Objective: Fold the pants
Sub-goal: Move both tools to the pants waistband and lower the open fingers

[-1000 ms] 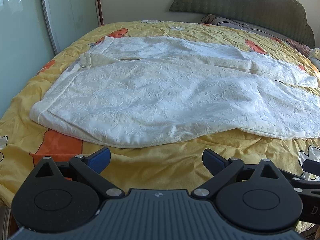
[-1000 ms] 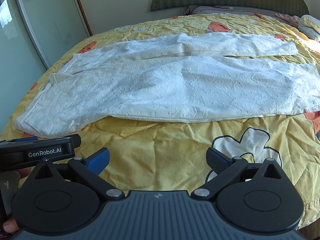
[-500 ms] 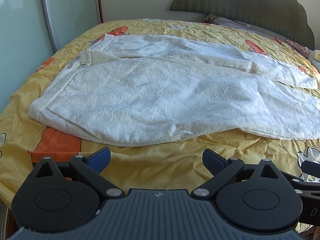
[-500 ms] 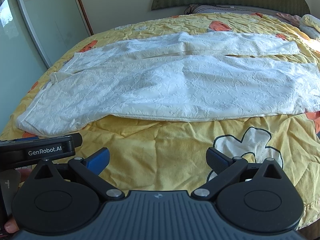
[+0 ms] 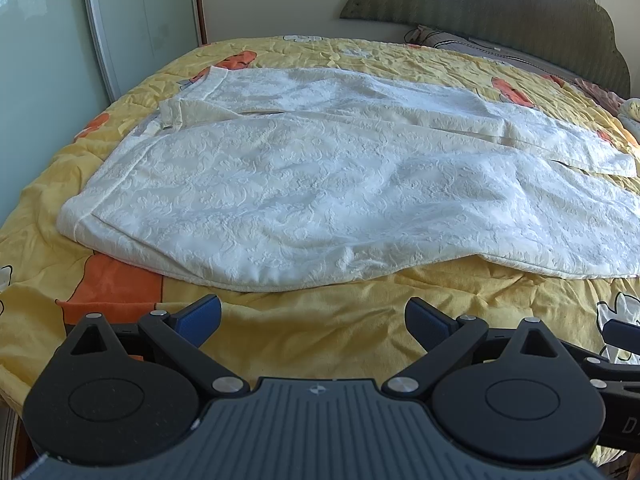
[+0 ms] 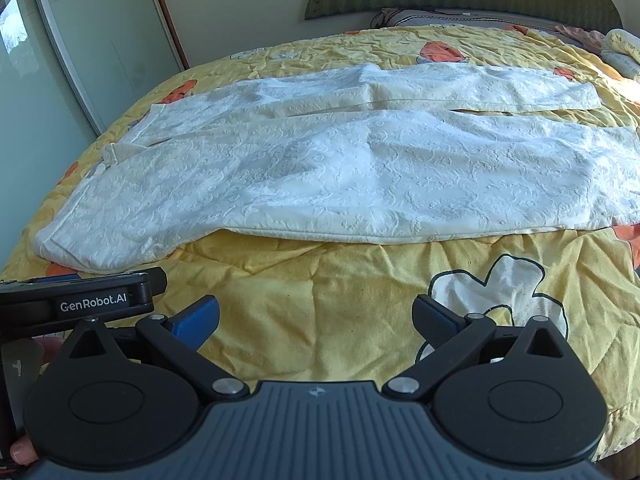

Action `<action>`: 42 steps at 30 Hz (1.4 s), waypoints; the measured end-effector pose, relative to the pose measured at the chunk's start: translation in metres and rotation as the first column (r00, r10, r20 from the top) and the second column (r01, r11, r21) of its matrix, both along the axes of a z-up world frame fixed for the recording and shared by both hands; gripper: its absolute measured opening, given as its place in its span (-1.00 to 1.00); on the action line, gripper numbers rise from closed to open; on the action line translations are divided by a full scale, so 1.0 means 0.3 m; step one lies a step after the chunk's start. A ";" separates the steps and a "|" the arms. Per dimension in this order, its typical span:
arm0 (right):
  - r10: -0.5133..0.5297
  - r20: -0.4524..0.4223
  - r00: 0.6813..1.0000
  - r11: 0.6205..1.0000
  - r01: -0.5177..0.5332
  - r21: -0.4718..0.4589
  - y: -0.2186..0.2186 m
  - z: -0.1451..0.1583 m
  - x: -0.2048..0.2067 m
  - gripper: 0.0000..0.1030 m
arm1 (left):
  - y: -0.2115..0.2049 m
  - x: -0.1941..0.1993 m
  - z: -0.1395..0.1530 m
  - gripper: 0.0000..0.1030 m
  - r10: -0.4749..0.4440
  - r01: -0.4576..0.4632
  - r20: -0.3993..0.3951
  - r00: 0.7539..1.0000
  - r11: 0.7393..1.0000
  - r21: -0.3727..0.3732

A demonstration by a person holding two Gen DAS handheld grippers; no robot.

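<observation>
Left gripper (image 5: 313,317) – jaws wide, empty, above the yellow bedspread (image 5: 320,332) near the waistband end. White pants (image 5: 320,184) lie flat across the bed, unfolded, legs side by side. Right gripper (image 6: 316,317) – likewise wide, empty.

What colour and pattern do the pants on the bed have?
Cream-white, with an embossed floral pattern. The pants show best in the left wrist view.

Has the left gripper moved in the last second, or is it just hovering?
Yes, slightly. In its own view the pants and headboard have slid down and a little right, so the open left gripper has tilted up and leftward.
</observation>
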State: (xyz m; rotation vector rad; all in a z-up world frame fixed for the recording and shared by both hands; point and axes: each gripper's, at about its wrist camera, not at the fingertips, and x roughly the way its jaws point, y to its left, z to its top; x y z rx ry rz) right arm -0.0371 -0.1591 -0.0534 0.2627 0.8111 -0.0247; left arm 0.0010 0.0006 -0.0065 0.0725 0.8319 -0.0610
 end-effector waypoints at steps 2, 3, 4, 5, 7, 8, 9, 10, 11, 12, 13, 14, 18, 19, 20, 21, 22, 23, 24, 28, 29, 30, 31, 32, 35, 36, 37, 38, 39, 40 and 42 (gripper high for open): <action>0.004 0.010 1.000 1.000 -0.004 0.003 0.001 -0.001 -0.003 1.00 | 0.000 0.000 -0.002 0.94 -0.004 0.003 0.002 1.000 1.000 0.003; 0.009 0.021 1.000 1.000 -0.010 0.006 0.000 0.001 -0.005 1.00 | -0.001 -0.001 -0.003 0.94 -0.006 0.006 0.004 1.000 1.000 0.006; 0.022 0.040 0.999 1.000 -0.022 0.012 -0.001 0.005 -0.009 1.00 | -0.002 -0.002 -0.003 0.94 -0.009 0.009 0.008 1.000 1.000 0.009; 0.033 0.056 0.998 0.999 -0.033 0.017 -0.001 0.009 -0.011 1.00 | -0.001 -0.002 0.000 0.94 -0.011 0.011 0.018 1.000 1.000 0.012; 0.085 0.138 0.987 0.996 -0.090 0.026 -0.005 0.027 -0.014 1.00 | 0.003 -0.001 0.011 0.94 -0.011 0.010 0.051 0.999 1.000 0.018; 0.107 0.175 0.979 0.993 -0.112 0.020 -0.006 0.035 -0.013 1.00 | 0.007 0.003 0.019 0.94 -0.009 0.007 0.070 0.997 1.000 0.024; 0.139 0.230 0.963 0.990 -0.143 0.002 -0.006 0.049 -0.006 1.00 | 0.012 0.010 0.027 0.94 -0.006 0.003 0.089 0.996 1.000 0.031; 0.178 0.292 0.940 0.984 -0.177 -0.030 -0.006 0.068 0.012 1.00 | 0.019 0.024 0.037 0.94 -0.003 -0.001 0.104 0.995 0.999 0.036; 0.197 0.325 0.925 0.980 -0.192 -0.047 -0.007 0.081 0.028 1.00 | 0.027 0.043 0.045 0.94 0.001 -0.006 0.115 0.993 0.999 0.036; 0.218 0.371 0.903 0.976 -0.211 -0.061 -0.014 0.097 0.058 1.00 | 0.041 0.067 0.055 0.94 0.010 -0.014 0.123 0.992 0.999 0.033; 0.237 0.422 0.875 0.971 -0.232 -0.064 -0.024 0.113 0.094 1.00 | 0.055 0.088 0.062 0.94 0.019 -0.023 0.128 0.992 0.999 0.027; 0.257 0.467 0.846 0.965 -0.254 -0.070 -0.036 0.126 0.137 1.00 | 0.074 0.116 0.070 0.94 0.033 -0.035 0.131 0.991 0.999 0.011; 0.457 0.398 0.796 0.889 -0.393 -0.236 -0.039 0.177 0.386 1.00 | 0.150 0.209 0.092 0.92 0.063 -0.055 0.130 0.990 0.996 -0.070; 0.495 0.344 0.798 0.866 -0.419 -0.274 -0.035 0.185 0.462 1.00 | 0.162 0.228 0.095 0.93 0.074 -0.064 0.136 0.988 0.995 -0.071; 0.531 0.294 0.795 0.841 -0.451 -0.300 -0.034 0.190 0.549 1.00 | 0.171 0.250 0.096 0.93 0.085 -0.076 0.141 0.986 0.995 -0.066; 0.553 0.272 0.788 0.825 -0.472 -0.311 -0.037 0.194 0.619 1.00 | 0.180 0.274 0.096 0.93 0.096 -0.088 0.143 0.985 0.994 -0.057; 0.572 0.263 0.777 0.813 -0.492 -0.312 -0.046 0.186 0.705 1.00 | 0.190 0.300 0.094 0.93 0.107 -0.101 0.143 0.984 0.994 -0.049; 0.588 0.254 0.768 0.801 -0.512 -0.310 -0.050 0.186 0.768 1.00 | 0.199 0.322 0.093 0.93 0.118 -0.113 0.143 0.983 0.993 -0.047; 0.613 0.226 0.757 0.784 -0.546 -0.296 -0.055 0.175 0.848 1.00 | 0.212 0.348 0.091 0.93 0.132 -0.126 0.141 0.981 0.991 -0.049; 0.654 0.142 0.743 0.755 -0.628 -0.188 -0.042 0.124 1.166 1.00 | 0.246 0.438 0.081 0.93 0.160 -0.155 0.110 0.981 0.986 -0.057; 0.659 0.139 0.739 0.752 -0.640 -0.158 -0.044 0.114 1.221 1.00 | 0.252 0.459 0.079 0.93 0.164 -0.160 0.101 0.981 0.986 -0.053; 0.662 0.143 0.736 0.750 -0.650 -0.125 -0.044 0.101 1.283 1.00 | 0.257 0.479 0.077 0.93 0.169 -0.165 0.091 0.981 0.985 -0.047; 0.666 0.143 0.732 0.745 -0.662 -0.082 -0.044 0.086 1.359 1.00 | 0.261 0.497 0.077 0.93 0.172 -0.168 0.086 0.981 0.985 -0.043; 0.667 0.135 0.733 0.743 -0.667 -0.049 -0.045 0.073 1.418 0.99 | 0.264 0.516 0.077 0.93 0.171 -0.168 0.083 0.982 0.985 -0.038; 0.657 0.103 0.747 0.748 -0.663 0.031 -0.041 0.028 1.589 0.83 | 0.263 0.574 0.075 0.94 0.159 -0.158 0.068 0.985 0.987 -0.015; 0.657 0.089 0.749 0.747 -0.662 0.057 -0.041 0.011 1.629 0.62 | 0.261 0.598 0.073 0.94 0.157 -0.157 0.063 0.986 0.988 -0.005; 0.658 0.073 0.750 0.745 -0.662 0.085 -0.039 -0.007 1.670 0.51 | 0.258 0.617 0.070 0.94 0.154 -0.154 0.060 0.986 0.988 0.004; 0.668 0.058 0.742 0.733 -0.669 0.121 -0.039 -0.030 1.706 0.37 | 0.254 0.640 0.067 0.94 0.147 -0.148 0.053 0.988 0.989 0.014; 0.682 0.038 0.730 0.719 -0.679 0.148 -0.034 -0.051 1.732 0.37 | 0.251 0.663 0.064 0.94 0.142 -0.143 0.042 0.989 0.990 0.021; 0.701 0.023 0.713 0.703 -0.696 0.149 -0.025 -0.066 1.742 0.37 | 0.249 0.682 0.064 0.94 0.139 -0.140 0.036 0.990 0.990 0.023; 0.742 0.039 0.670 0.661 -0.740 0.126 -0.015 -0.068 1.732 0.36 | 0.247 0.736 0.065 0.94 0.129 -0.130 0.030 0.991 0.991 0.020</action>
